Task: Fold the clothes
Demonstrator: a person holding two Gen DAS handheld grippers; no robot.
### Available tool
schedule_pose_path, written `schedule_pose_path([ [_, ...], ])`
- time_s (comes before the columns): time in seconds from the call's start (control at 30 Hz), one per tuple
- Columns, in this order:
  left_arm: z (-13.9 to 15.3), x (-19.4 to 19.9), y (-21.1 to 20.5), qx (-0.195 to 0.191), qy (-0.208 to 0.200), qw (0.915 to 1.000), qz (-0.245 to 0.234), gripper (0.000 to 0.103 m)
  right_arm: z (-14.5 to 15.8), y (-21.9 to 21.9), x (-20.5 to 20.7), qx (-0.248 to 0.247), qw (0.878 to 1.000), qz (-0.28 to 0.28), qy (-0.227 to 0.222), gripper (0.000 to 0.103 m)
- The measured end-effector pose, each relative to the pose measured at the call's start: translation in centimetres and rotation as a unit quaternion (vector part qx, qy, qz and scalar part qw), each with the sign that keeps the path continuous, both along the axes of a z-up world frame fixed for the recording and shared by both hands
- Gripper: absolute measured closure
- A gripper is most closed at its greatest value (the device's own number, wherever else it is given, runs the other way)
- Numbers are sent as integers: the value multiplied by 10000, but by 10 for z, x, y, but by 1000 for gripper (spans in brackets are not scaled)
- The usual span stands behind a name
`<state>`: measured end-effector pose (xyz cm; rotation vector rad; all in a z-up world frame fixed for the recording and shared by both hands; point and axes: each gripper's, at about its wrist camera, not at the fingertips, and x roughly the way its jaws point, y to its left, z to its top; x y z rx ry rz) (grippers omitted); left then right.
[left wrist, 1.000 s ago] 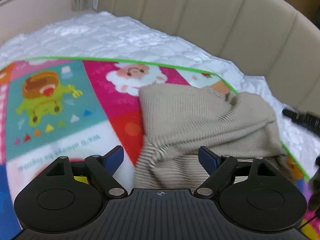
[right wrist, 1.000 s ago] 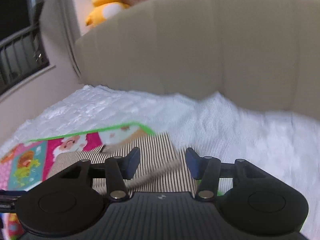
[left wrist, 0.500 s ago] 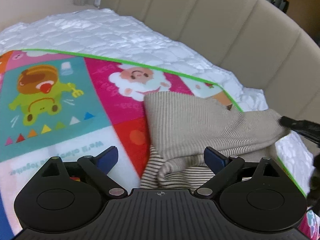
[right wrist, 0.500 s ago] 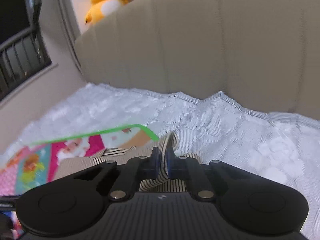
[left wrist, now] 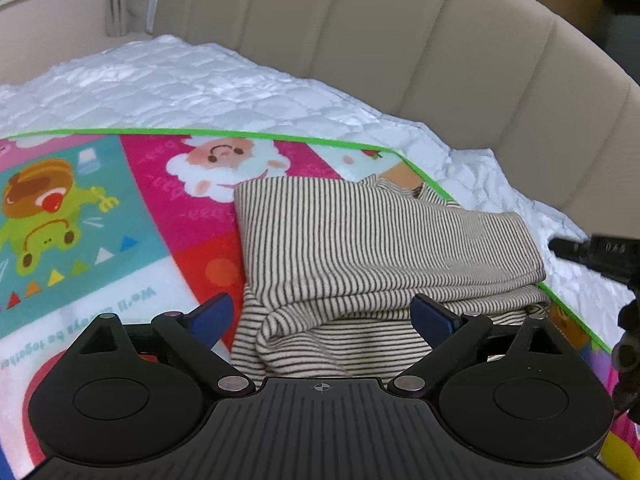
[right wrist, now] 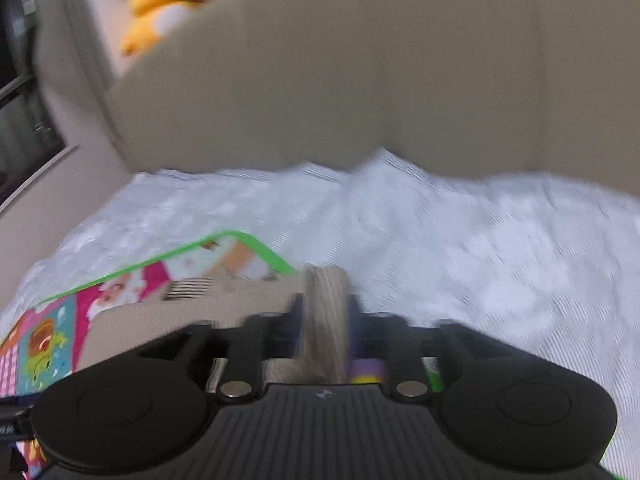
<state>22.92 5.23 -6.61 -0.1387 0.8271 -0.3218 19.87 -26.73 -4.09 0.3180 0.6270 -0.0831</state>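
Beige padded headboard [left wrist: 460, 60] curving behind a white quilted bed cover [left wrist: 168, 92], with one cartoon-printed play mat [left wrist: 100, 216] edged in green spread on top. Lying folded on the mat's far right corner, one striped beige garment [left wrist: 360, 248], its layers stacked and its right edge reaching the green border. Hovering over the garment's near edge, the left gripper [left wrist: 324, 316], blue-padded fingers [left wrist: 212, 314] spread wide and released, one pad over the mat to the left of the cloth, the other above the folds on the right, neither seen pressing on anything. Blurred in the right wrist view, the right gripper [right wrist: 324, 320], jaws having just been opening, a bunched strip of the striped cloth between its two fingers [right wrist: 296, 320]; too smeared to tell whether the pads press on the fabric or stand clear of it. Seen from the left wrist camera at the right edge, a black part of that second tool, just beyond the garment over the white cover. One yellow plush toy [right wrist: 156, 8] perched far left above the headboard.
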Motion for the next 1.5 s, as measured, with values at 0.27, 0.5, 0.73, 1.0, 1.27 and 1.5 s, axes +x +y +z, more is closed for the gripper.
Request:
schedule_pose_path([
  [0.27,-1,7,-4,-27,-66,9999,124,5,-22,25,18,-83,9981,567,229,88],
  [0.5,-3,8,3,-460,-42,9988,131,5,-3,9,4,8,9996,257,136,99],
  [0.73,18,2,-1,-641,-379,9972,-32,5,-10,12,10,-2,9995,94,290,96],
  [1.0,5,11,-21,-420,-231,9986,-215,4,-27,7,16,525,9974,283,394,68],
  [1.27,8,10,-11,-563,-256,9980,-118,4,0,16,5,526,9972,509,-145,98],
  [1.5,11,2,-16,-192,-371,9988,-248,4,-7,1,2,644,9978,130,117,88],
])
